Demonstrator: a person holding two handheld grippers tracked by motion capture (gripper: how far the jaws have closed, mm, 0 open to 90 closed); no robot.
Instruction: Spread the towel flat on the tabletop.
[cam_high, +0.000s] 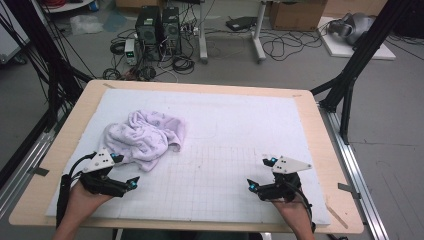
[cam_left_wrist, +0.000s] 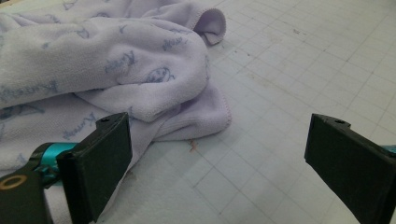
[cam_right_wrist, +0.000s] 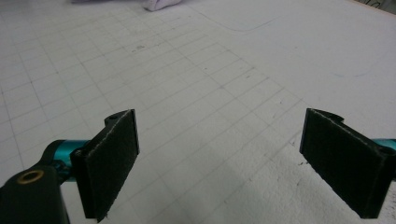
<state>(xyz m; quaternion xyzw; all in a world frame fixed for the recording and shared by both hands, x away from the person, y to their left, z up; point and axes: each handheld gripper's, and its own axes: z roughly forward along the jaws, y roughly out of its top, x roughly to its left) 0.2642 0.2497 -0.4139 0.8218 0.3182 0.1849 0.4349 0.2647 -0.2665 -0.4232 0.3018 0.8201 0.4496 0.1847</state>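
A crumpled lilac towel (cam_high: 145, 137) with faint printed motifs lies in a heap on the left half of the white gridded mat (cam_high: 225, 150). My left gripper (cam_high: 126, 171) rests at the front left, just in front of the heap, jaws wide open and empty. In the left gripper view the towel (cam_left_wrist: 116, 70) fills the upper left, its hem close to the left jaw, and my left gripper (cam_left_wrist: 219, 168) has bare mat between its jaws. My right gripper (cam_high: 261, 174) sits at the front right, open and empty, far from the towel. In the right gripper view my right gripper (cam_right_wrist: 219, 163) faces bare grid, with a towel edge (cam_right_wrist: 159, 3) at the top.
The mat covers a light wooden table (cam_high: 325, 150). Black frame posts (cam_high: 350, 80) stand at both far corners. Computer towers (cam_high: 157, 27), cables and boxes lie on the floor beyond the table.
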